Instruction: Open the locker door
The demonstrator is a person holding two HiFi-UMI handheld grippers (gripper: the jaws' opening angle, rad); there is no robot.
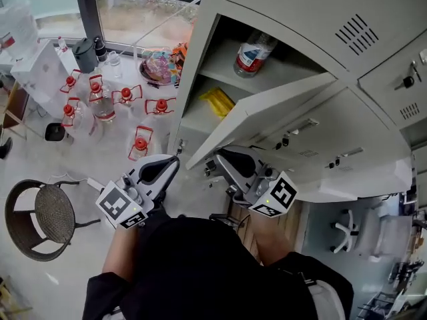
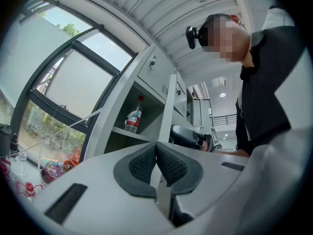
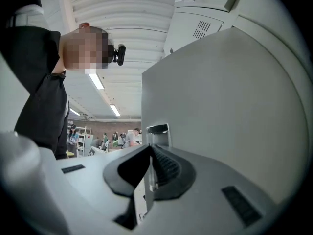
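The grey locker door (image 1: 267, 105) stands partly swung out from its compartment, whose shelf holds a clear bottle (image 1: 252, 53) with a red label. A yellow packet (image 1: 218, 101) lies in the compartment below. My right gripper (image 1: 217, 153) is shut on the door's free edge; in the right gripper view the thin door edge (image 3: 149, 180) runs between the pads (image 3: 166, 168), with the door face (image 3: 220, 92) on the right. My left gripper (image 1: 175, 159) hangs left of the door, shut with nothing in it. In the left gripper view its pads (image 2: 142, 163) meet, and the bottle (image 2: 133, 119) shows beyond.
Several red-capped bottles (image 1: 100, 102) stand on the floor at the left, near a bowl of coloured things (image 1: 159, 65). A wicker chair (image 1: 40, 215) is at lower left. Shut locker doors (image 1: 393, 79) line the right. A window (image 2: 73, 82) is beside the lockers.
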